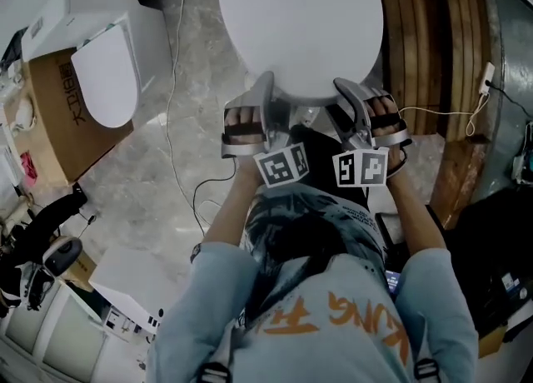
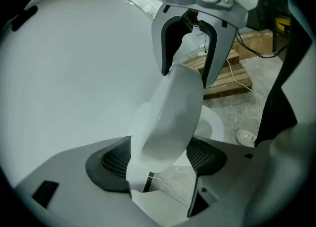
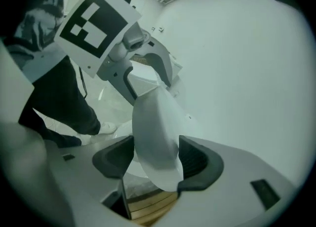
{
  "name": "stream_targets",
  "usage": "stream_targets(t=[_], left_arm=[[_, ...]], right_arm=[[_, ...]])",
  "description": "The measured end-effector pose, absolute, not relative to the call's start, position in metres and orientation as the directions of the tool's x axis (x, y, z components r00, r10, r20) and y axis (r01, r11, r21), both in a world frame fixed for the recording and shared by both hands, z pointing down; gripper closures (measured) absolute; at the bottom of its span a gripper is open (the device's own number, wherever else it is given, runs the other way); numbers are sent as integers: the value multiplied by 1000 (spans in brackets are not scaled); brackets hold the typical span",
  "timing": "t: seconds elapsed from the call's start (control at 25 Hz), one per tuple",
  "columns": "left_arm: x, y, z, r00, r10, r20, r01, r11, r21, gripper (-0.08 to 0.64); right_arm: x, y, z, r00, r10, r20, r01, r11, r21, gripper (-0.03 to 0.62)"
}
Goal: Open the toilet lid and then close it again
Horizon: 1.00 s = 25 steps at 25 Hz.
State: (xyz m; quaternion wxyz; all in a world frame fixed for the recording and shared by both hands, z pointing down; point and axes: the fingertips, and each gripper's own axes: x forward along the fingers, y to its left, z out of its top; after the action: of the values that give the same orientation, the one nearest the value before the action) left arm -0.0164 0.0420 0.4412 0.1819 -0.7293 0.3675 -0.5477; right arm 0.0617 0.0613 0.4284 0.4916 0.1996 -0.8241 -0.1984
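LID HELD AT THE RIM: The front edge of the toilet lid (image 1: 300, 23) is clamped at two spots. The left gripper (image 2: 160, 159) is closed on it, and the right gripper (image 3: 155, 159) is closed on it a little further along the same edge. The lid's broad white face is spread ahead of and above both sets of jaws, and it is tilted up off the bowl (image 2: 212, 125), which is glimpsed below the left gripper. The opening step is judged to be in hand, with the lid only partly up. Next, the edge is to be swung up and back on its hinge until the lid leans open, then lowered gently.
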Motion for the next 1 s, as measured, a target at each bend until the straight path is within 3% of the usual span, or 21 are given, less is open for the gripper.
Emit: stream_targets(t=[0.08,0.16,0.4,1.0], left_arm=[[-15,34,421,150,-742,653,-341,-659,-670,196],[-13,25,401,189,-749,635,-325,-658,-680,276],[-10,4,339,243,-766,595,-225,-641,-734,318],[-19,-127,213,311,-881,357,-362,-457,-812,392]], right_arm=[[63,51,405,-440,-553,707,-191,827,528,301],[64,39,382,-439,-587,681,-225,805,549,312],[62,16,313,-440,-646,624,-249,756,606,336],[48,-106,193,-399,-821,410,-267,531,804,469]])
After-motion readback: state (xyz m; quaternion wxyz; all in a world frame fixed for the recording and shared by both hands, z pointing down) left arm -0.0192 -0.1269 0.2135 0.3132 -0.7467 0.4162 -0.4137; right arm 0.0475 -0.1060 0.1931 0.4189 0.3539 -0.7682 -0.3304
